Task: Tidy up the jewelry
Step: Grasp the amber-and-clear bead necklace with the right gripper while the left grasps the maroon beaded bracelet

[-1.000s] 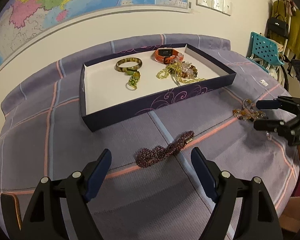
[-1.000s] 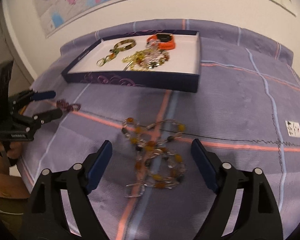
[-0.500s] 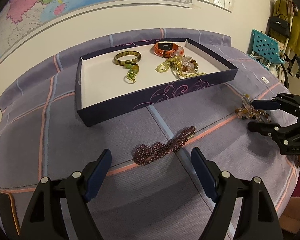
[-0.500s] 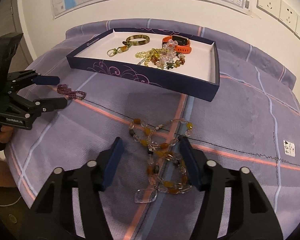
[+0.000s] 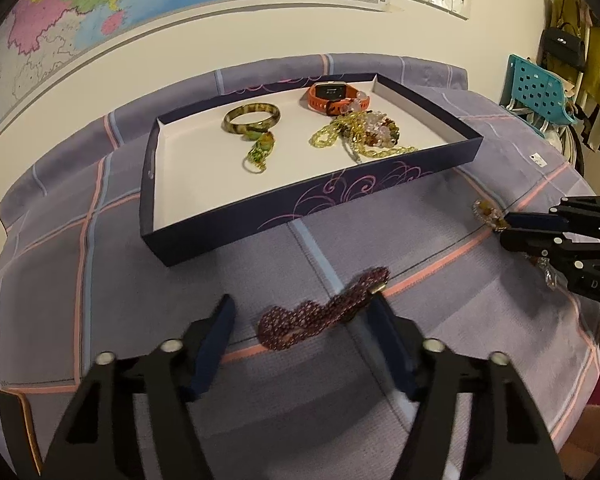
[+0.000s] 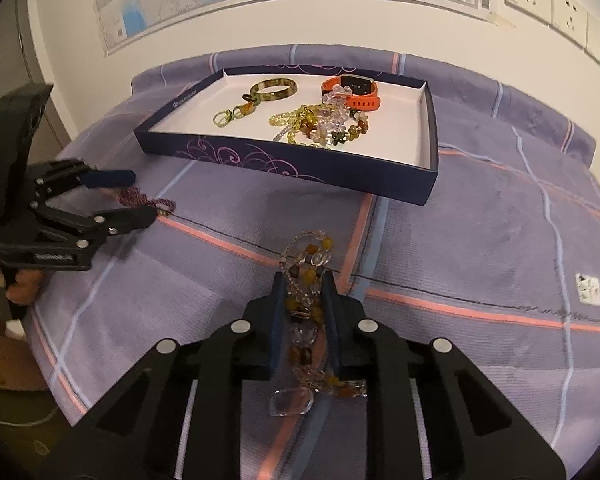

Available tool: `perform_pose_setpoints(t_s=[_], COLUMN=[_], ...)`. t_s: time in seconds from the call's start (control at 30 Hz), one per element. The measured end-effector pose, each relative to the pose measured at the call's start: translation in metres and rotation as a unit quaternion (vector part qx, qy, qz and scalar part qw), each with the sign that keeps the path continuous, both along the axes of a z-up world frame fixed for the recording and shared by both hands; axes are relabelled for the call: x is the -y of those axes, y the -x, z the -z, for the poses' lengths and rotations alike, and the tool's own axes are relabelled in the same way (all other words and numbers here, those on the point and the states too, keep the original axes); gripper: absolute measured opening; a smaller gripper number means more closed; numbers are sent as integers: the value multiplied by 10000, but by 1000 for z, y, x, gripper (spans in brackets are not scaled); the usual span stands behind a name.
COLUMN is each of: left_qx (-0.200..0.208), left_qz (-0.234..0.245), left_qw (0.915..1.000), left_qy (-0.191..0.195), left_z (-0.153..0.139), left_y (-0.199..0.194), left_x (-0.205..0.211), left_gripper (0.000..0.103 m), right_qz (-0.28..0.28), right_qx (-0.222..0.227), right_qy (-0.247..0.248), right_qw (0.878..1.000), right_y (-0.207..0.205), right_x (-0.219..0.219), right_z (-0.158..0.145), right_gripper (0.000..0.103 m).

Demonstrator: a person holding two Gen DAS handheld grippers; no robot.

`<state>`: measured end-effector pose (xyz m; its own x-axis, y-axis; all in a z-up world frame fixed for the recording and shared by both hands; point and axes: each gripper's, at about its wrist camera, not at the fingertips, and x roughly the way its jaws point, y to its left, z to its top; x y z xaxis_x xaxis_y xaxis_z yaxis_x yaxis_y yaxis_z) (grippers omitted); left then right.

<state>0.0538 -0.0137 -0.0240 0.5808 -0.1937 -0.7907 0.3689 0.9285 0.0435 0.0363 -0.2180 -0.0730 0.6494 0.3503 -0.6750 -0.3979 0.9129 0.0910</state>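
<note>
A purple beaded bracelet [image 5: 320, 316] lies on the checked cloth between the fingers of my left gripper [image 5: 304, 320]. Its jaws are closing; the right finger is at the clasp end and the left finger stands apart from the beads. My right gripper [image 6: 303, 286] is closing too, and its pads press on an amber and clear bead necklace [image 6: 308, 248] that rests on the cloth. From the other hand's view, the left gripper [image 6: 142, 196] straddles the bracelet [image 6: 164, 204], and the right gripper [image 5: 506, 230] sits at the necklace [image 5: 486, 212]. The dark blue tray [image 5: 340, 200] stands behind both.
The tray [image 6: 284, 164] holds a green bangle [image 5: 252, 118], an orange watch [image 5: 332, 94] and a heap of yellow-green beads [image 5: 356, 136]. A teal chair [image 5: 536, 88] stands past the table's right edge. A white tag [image 6: 588, 288] lies on the cloth. A hand [image 6: 16, 284] holds the left gripper.
The right jaws have closed from wide open onto the amber necklace. The left jaws have narrowed around the purple bracelet. Both grippers sit a little closer to the cloth.
</note>
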Motion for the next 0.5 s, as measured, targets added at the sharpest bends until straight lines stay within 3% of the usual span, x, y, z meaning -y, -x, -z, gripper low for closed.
perform_pose_setpoints(t_s=[0.03,0.17,0.23,0.5], left_qx=[15,40,40,-103], left_qz=[32,118,120,-16], left_qw=[10000,9999,9999,9993], left_qy=[-1,-18,-3,355], left_z=[-1,-2,-3,-6], left_y=[1,4,5,5], left_x=[2,6,6,-7], left_gripper=[48,36,22,11], right_qz=[-27,-56,-94,-175], right_qx=[-31,-67,-78,-160], right_qy=[-101,-319,-386,-1015], right_qw=[9999,9995,9992,9946], right_y=[-1,-2,-2,-3], right_x=[0,-1,-3,4], right_z=[0,-1,-1,-8], right_gripper=[18,17,17,16])
